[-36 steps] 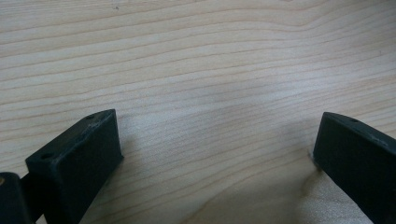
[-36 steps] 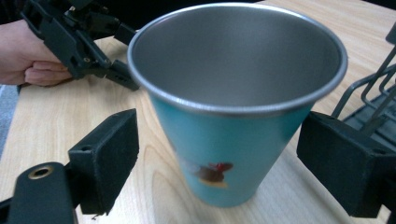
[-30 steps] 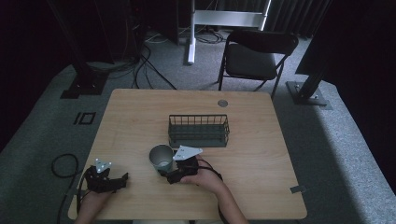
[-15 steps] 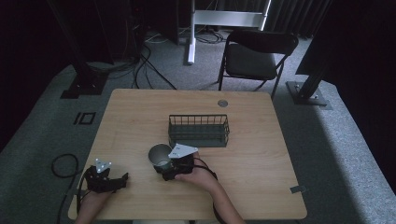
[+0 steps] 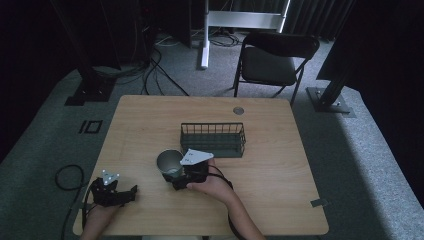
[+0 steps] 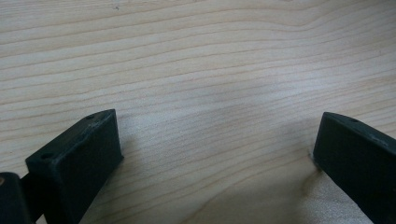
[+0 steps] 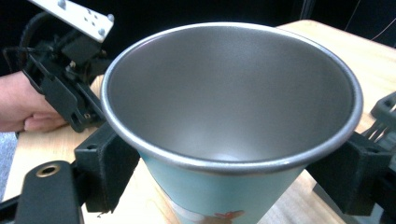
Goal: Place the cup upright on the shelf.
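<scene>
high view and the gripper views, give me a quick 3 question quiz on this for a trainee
1. True or false: the basket holds the cup.
2. What sits between the jaws of the right gripper?
A. the cup
B. a cable
C. nothing
3. Fill in: the left gripper has its jaws ____ over the bare table.

Key:
1. False; the cup stands on the table beside the basket, nearer the person.
2. A; the jaws press on the cup's two sides, just under its rim.
3. Open; nothing lies between them.

no readable text, labels or numbers, cup [image 7: 224, 140] print illegible
</scene>
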The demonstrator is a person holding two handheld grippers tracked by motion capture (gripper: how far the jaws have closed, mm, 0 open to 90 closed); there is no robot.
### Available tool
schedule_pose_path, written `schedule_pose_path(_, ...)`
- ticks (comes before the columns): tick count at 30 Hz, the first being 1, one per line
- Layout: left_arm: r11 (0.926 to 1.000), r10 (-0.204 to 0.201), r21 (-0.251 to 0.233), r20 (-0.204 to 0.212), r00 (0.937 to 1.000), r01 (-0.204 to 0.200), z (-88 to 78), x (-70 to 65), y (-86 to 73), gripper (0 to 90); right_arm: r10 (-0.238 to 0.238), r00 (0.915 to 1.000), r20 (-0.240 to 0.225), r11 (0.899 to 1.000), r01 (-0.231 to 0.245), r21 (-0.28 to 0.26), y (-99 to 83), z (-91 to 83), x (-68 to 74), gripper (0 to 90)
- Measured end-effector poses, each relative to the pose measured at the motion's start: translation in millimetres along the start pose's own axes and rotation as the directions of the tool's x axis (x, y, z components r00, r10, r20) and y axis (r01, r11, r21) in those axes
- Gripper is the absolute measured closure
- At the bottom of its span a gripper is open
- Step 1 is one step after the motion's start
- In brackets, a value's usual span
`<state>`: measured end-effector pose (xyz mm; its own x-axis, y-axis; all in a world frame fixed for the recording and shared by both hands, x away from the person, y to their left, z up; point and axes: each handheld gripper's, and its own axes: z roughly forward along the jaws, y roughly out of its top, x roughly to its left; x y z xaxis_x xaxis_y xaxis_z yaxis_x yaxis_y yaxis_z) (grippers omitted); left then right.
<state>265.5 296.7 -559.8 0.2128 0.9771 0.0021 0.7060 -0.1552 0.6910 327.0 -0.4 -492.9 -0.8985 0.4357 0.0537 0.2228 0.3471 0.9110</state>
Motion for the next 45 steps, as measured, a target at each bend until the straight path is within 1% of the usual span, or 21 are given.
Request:
schedule_pose_path(2, 1.0, 0.003, 0.0, -0.001, 1.0, -0.003, 0.0, 0.2, 0.0, 1.5, -0.005, 1.0, 0.001, 1.0, 0.005, -0.003, 4.8, -3.2, 0.0, 15.1)
schedule_pose_path(8, 1.0, 0.001, 0.0, 0.0, 1.0, -0.001, 0.0, 0.1, 0.1, 1.4, 0.001, 0.9999, 0.012, 0.999, 0.0, -0.034, 19.6, -14.9, -1.5, 15.1)
schedule_pose_path(10, 1.0, 0.001, 0.0, 0.0, 1.0, -0.001, 0.0, 0.1, 0.1, 1.5, 0.005, 0.9997, 0.025, 0.999, -0.004, -0.045, 24.5, -18.7, -2.9, 15.1)
schedule_pose_path(11, 1.0, 0.001, 0.0, 0.0, 1.0, -0.001, 0.0, 0.1, 0.1, 1.4, -0.004, 0.9996, 0.028, 0.999, 0.006, -0.046, 26.8, -20.5, -3.8, 15.1)
schedule_pose_path(12, 1.0, 0.001, 0.0, 0.0, 1.0, -0.001, -0.1, 0.1, 0.1, 1.5, -0.004, 0.9992, 0.04, 0.999, 0.006, -0.054, 29.2, -22.4, -4.6, 15.1)
schedule_pose_path(21, 1.0, 0.001, 0.001, 0.0, 1.0, -0.001, -0.1, 0.1, 0.1, 1.4, 0.005, 0.9951, 0.099, 0.995, 0.005, -0.095, 48.0, -38.3, -14.1, 15.1)
schedule_pose_path(23, 1.0, 0.001, 0.003, 0.001, 1.0, -0.001, -0.3, 0.2, 0.2, 1.4, 0.013, 0.9926, 0.121, 0.994, 0.001, -0.11, 52.0, -41.9, -16.6, 15.1)
schedule_pose_path(24, 1.0, 0.001, 0.002, 0.001, 1.0, -0.001, -0.2, 0.2, 0.2, 1.4, 0.005, 0.9921, 0.125, 0.994, 0.008, -0.107, 54.0, -43.8, -18.1, 15.1)
schedule_pose_path(27, 1.0, 0.001, 0.003, 0.001, 1.0, -0.001, -0.2, 0.2, 0.2, 1.4, 0.015, 0.9877, 0.156, 0.993, 0.003, -0.118, 59.8, -49.5, -23.8, 15.1)
schedule_pose_path(32, 1.0, 0.001, 0.001, 0.001, 1.0, -0.001, -0.1, 0.1, 0.1, 1.5, 0.032, 0.976, 0.215, 0.991, -0.002, -0.135, 67.1, -60.2, -35.4, 15.1)
schedule_pose_path(33, 1.0, 0.001, 0.001, 0.001, 1.0, -0.001, -0.1, 0.1, 0.1, 1.5, 0.041, 0.9722, 0.23, 0.99, -0.008, -0.141, 68.1, -62.1, -37.7, 15.1)
schedule_pose_path(34, 1.0, 0.001, 0.001, 0.001, 1.0, -0.001, -0.1, 0.1, 0.1, 1.4, 0.041, 0.9722, 0.23, 0.99, -0.008, -0.141, 68.1, -62.1, -37.7, 15.1)
schedule_pose_path(36, 1.0, 0.0, 0.001, 0.001, 1.0, 0.0, -0.1, 0.1, 0.1, 1.4, 0.046, 0.965, 0.258, 0.99, -0.008, -0.144, 69.5, -66.0, -43.2, 15.1)
schedule_pose_path(37, 1.0, 0.001, 0.001, 0.0, 1.0, -0.001, -0.1, 0.1, 0.1, 1.5, 0.055, 0.9596, 0.276, 0.989, -0.014, -0.149, 69.8, -67.6, -45.7, 15.1)
schedule_pose_path(38, 1.0, 0.001, 0.001, 0.0, 1.0, -0.001, -0.1, 0.1, 0.1, 1.5, 0.057, 0.9559, 0.288, 0.989, -0.015, -0.146, 70.1, -69.1, -48.0, 15.1)
schedule_pose_path(39, 1.0, 0.001, 0.001, 0.0, 1.0, -0.001, -0.1, 0.1, 0.1, 1.4, 0.066, 0.9499, 0.305, 0.988, -0.021, -0.151, 70.0, -70.9, -51.4, 15.1)
schedule_pose_path(40, 1.0, 0.001, 0.001, 0.001, 1.0, -0.001, -0.1, 0.1, 0.1, 1.4, 0.075, 0.9459, 0.316, 0.988, -0.026, -0.155, 69.7, -72.0, -53.5, 15.1)
schedule_pose_path(41, 1.0, 0.0, 0.001, 0.0, 1.0, 0.0, -0.1, 0.1, 0.1, 1.4, 0.072, 0.9421, 0.327, 0.989, -0.024, -0.149, 69.3, -73.3, -56.3, 15.1)
schedule_pose_path(42, 1.0, 0.0, 0.001, 0.0, 1.0, 0.0, -0.1, 0.1, 0.1, 1.5, 0.082, 0.9345, 0.346, 0.988, -0.03, -0.154, 68.6, -74.5, -59.0, 15.2)
schedule_pose_path(44, 1.0, 0.001, 0.001, 0.001, 1.0, -0.001, -0.1, 0.1, 0.1, 1.5, 0.09, 0.9237, 0.372, 0.988, -0.037, -0.148, 66.6, -77.1, -65.2, 15.1)
schedule_pose_path(45, 1.0, 0.001, 0.001, 0.001, 1.0, -0.001, -0.1, 0.1, 0.1, 1.4, 0.102, 0.9154, 0.389, 0.987, -0.045, -0.152, 65.5, -78.1, -67.7, 15.2)
